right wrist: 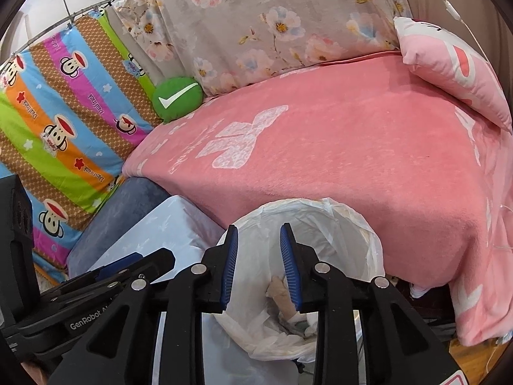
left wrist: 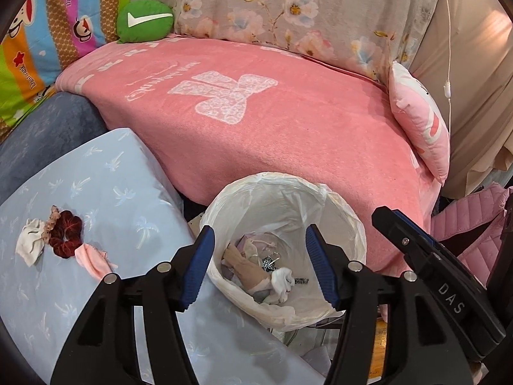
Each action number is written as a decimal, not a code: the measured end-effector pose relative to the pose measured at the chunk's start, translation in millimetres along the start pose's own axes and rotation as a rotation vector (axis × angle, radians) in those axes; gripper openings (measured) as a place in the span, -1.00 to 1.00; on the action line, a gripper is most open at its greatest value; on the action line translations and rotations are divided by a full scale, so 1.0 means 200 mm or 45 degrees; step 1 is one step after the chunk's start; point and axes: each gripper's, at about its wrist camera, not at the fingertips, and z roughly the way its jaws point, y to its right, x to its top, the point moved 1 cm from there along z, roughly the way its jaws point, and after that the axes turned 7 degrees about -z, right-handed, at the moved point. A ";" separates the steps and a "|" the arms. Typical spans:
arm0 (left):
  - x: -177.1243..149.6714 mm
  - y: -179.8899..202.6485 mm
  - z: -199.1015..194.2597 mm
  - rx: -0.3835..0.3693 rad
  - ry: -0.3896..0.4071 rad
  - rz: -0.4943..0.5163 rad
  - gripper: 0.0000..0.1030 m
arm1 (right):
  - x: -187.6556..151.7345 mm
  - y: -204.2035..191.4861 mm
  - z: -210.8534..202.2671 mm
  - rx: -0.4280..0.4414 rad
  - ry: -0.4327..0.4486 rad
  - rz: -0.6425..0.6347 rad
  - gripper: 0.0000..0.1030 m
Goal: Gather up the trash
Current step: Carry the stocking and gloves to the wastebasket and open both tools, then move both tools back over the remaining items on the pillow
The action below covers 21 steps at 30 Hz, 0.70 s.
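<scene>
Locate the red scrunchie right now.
Left wrist view, far left: the red scrunchie lies on the light blue sheet, between a white scrap and a pink scrap, left of the bin.

"DAS" on right gripper (left wrist: pixel 449 292); "GenRobot" on left gripper (right wrist: pixel 96 317).

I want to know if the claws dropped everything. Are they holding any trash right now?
No. The left gripper and right gripper are both open and empty above the lined bin; scraps lie inside it.

Each black gripper (left wrist: pixel 259 266) has ribbed blue pads and silver screws.
</scene>
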 end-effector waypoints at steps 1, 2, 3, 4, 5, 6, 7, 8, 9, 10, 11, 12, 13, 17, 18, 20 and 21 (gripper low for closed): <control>0.00 -0.01 0.00 0.002 -0.001 -0.003 0.10 | 0.00 -0.01 0.00 0.002 -0.003 -0.003 -0.42; 0.00 -0.01 0.00 0.004 -0.001 -0.006 0.10 | 0.00 -0.01 0.01 0.004 -0.005 -0.006 -0.41; 0.00 -0.02 0.00 0.007 -0.001 -0.008 0.10 | 0.00 -0.01 0.01 0.005 -0.007 -0.011 -0.41; -0.01 -0.02 0.00 0.010 0.000 -0.010 0.10 | 0.00 -0.02 0.02 0.007 -0.010 -0.016 -0.40; -0.01 -0.03 0.00 0.014 0.001 -0.012 0.10 | -0.01 -0.03 0.02 0.009 -0.012 -0.020 -0.40; -0.01 -0.04 0.00 0.016 0.002 -0.015 0.10 | -0.01 -0.03 0.02 0.011 -0.015 -0.024 -0.40; -0.01 -0.04 -0.01 0.019 0.003 -0.017 0.10 | -0.01 -0.04 0.03 0.014 -0.018 -0.028 -0.40; -0.01 -0.05 -0.01 0.024 0.005 -0.018 0.10 | -0.01 -0.04 0.03 0.017 -0.020 -0.034 -0.40; -0.01 -0.05 -0.01 0.029 0.008 -0.019 0.10 | -0.01 -0.05 0.03 0.019 -0.022 -0.040 -0.39; -0.01 -0.06 -0.02 0.034 0.011 -0.019 0.10 | -0.01 -0.06 0.04 0.021 -0.024 -0.045 -0.39; -0.01 -0.06 -0.02 0.040 0.014 -0.021 0.10 | -0.01 -0.08 0.04 0.025 -0.027 -0.050 -0.39; -0.01 -0.07 -0.02 0.044 0.016 -0.025 0.10 | -0.01 -0.09 0.04 0.029 -0.029 -0.056 -0.39; -0.01 -0.08 -0.02 0.046 0.017 -0.029 0.10 | -0.01 -0.09 0.04 0.031 -0.031 -0.062 -0.39; -0.02 -0.12 -0.03 0.051 0.017 -0.049 0.10 | -0.02 -0.12 0.05 0.040 -0.038 -0.081 -0.39; -0.02 -0.13 -0.03 0.054 0.018 -0.051 0.10 | -0.02 -0.13 0.05 0.042 -0.041 -0.085 -0.39; -0.02 -0.14 -0.03 0.061 0.021 -0.057 0.10 | -0.02 -0.14 0.06 0.047 -0.045 -0.093 -0.39; -0.02 -0.15 -0.04 0.064 0.022 -0.060 0.10 | -0.02 -0.15 0.07 0.050 -0.048 -0.097 -0.39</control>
